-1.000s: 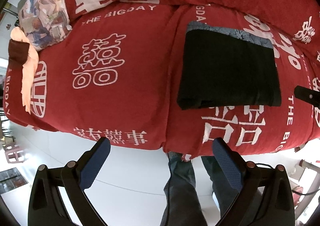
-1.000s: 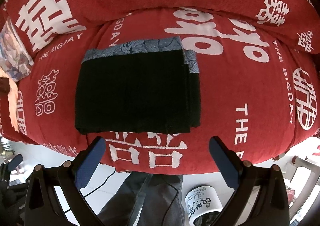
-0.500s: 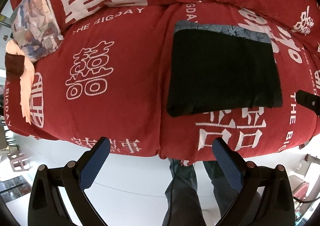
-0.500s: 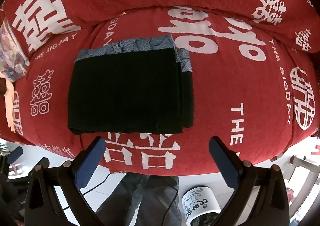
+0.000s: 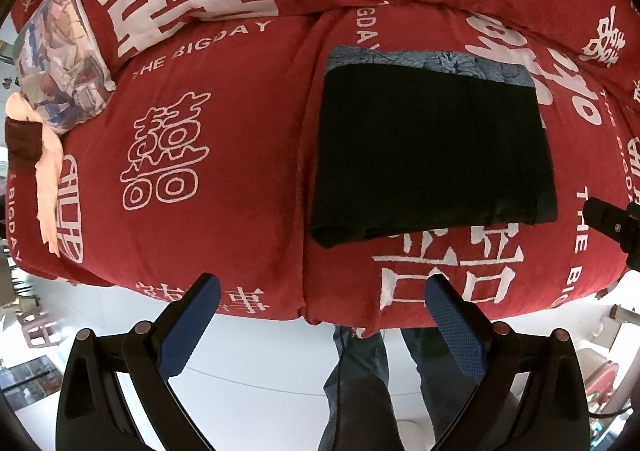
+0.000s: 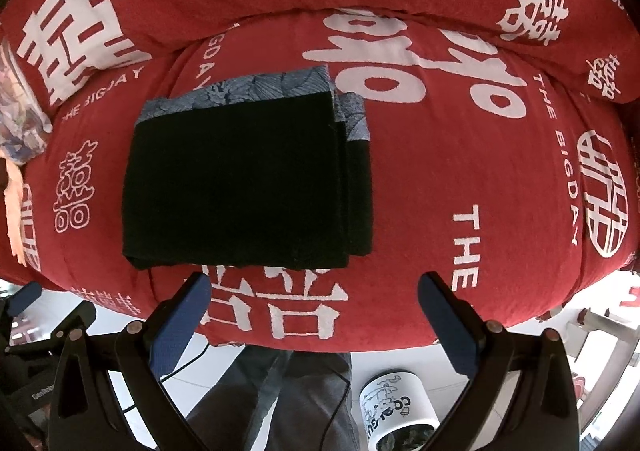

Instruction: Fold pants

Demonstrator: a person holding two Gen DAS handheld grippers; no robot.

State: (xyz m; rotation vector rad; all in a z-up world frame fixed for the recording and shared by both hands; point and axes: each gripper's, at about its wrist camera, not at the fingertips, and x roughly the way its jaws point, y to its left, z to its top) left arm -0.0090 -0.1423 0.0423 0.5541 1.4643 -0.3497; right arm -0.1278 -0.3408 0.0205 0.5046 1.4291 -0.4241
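On the red sofa cover (image 6: 460, 179), the folded black pants (image 6: 240, 179) lie flat as a neat rectangle, just ahead of the right hand-held gripper (image 6: 314, 311) and ahead-right of the left hand-held gripper (image 5: 320, 315). Both grippers hover spread wide, holding nothing. The pants' long axis runs left-right, with the blue patterned band (image 6: 248, 89) along the far edge.
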